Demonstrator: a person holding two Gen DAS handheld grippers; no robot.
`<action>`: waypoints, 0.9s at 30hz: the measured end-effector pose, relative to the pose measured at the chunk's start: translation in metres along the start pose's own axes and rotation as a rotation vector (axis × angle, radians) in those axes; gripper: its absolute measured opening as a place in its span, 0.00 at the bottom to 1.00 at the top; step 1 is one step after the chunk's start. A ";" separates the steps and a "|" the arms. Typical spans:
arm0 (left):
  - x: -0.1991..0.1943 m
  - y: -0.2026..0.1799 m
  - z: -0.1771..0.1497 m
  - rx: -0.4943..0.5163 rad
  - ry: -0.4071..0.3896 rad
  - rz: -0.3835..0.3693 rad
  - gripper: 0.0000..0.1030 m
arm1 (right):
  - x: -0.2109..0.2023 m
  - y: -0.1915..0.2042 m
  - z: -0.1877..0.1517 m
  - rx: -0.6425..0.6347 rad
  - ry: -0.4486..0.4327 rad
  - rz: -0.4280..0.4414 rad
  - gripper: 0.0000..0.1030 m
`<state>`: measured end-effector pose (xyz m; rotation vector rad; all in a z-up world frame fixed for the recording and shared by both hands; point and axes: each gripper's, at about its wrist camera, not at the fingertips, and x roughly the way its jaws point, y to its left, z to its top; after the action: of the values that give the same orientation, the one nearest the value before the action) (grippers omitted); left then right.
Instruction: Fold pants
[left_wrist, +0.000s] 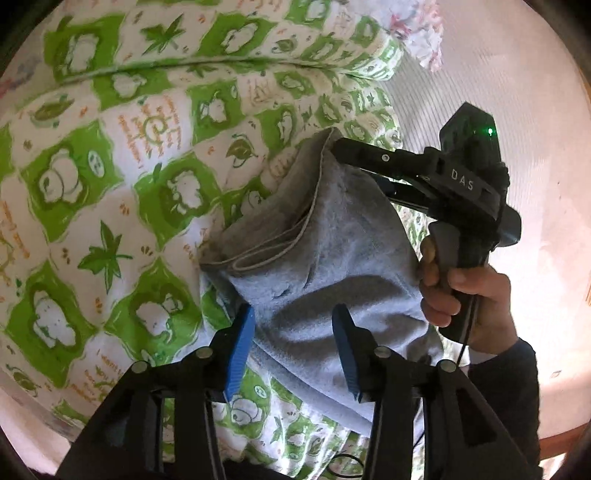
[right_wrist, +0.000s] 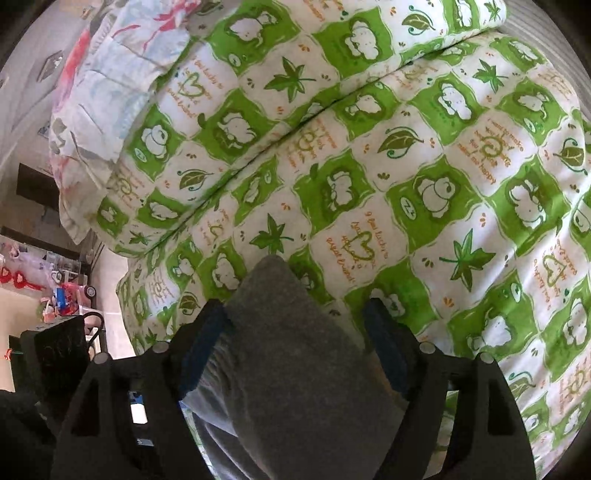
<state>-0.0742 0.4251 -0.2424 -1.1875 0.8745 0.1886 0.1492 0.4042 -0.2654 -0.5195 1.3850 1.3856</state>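
Observation:
The grey pants (left_wrist: 332, 251) lie folded in a thick bundle on a green-and-white quilt (left_wrist: 110, 184), with a hemmed edge on the upper left. My left gripper (left_wrist: 293, 312) hovers at the bundle's near end. Its blue pads (left_wrist: 242, 350) stand apart, with cloth beneath the gap and no grip on it. My right gripper (left_wrist: 360, 168) reaches in from the right at the far top corner, held by a hand (left_wrist: 465, 295). In the right wrist view the pants (right_wrist: 288, 369) run between the wide-spread fingers of the right gripper (right_wrist: 295, 310), with a gap showing beside the right finger.
The quilt (right_wrist: 406, 184) covers most of the bed, with a deep crease across it. A floral pillow (left_wrist: 421, 33) (right_wrist: 110, 74) lies at the bed's far end. Pale striped sheet (left_wrist: 535, 147) shows to the right. Past the bed's left edge are a floor and cluttered shelves (right_wrist: 55, 288).

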 end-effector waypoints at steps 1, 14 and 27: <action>-0.001 -0.001 -0.001 0.004 -0.003 0.006 0.43 | 0.000 0.002 -0.001 -0.001 0.000 0.001 0.77; 0.016 0.004 0.010 0.023 0.034 0.059 0.71 | 0.005 0.008 -0.008 -0.016 0.000 0.011 0.77; 0.025 -0.019 0.021 0.080 -0.002 0.019 0.15 | -0.033 0.007 -0.016 -0.022 -0.054 -0.007 0.17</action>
<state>-0.0369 0.4279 -0.2436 -1.1041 0.8839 0.1691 0.1493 0.3797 -0.2376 -0.4978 1.3245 1.4007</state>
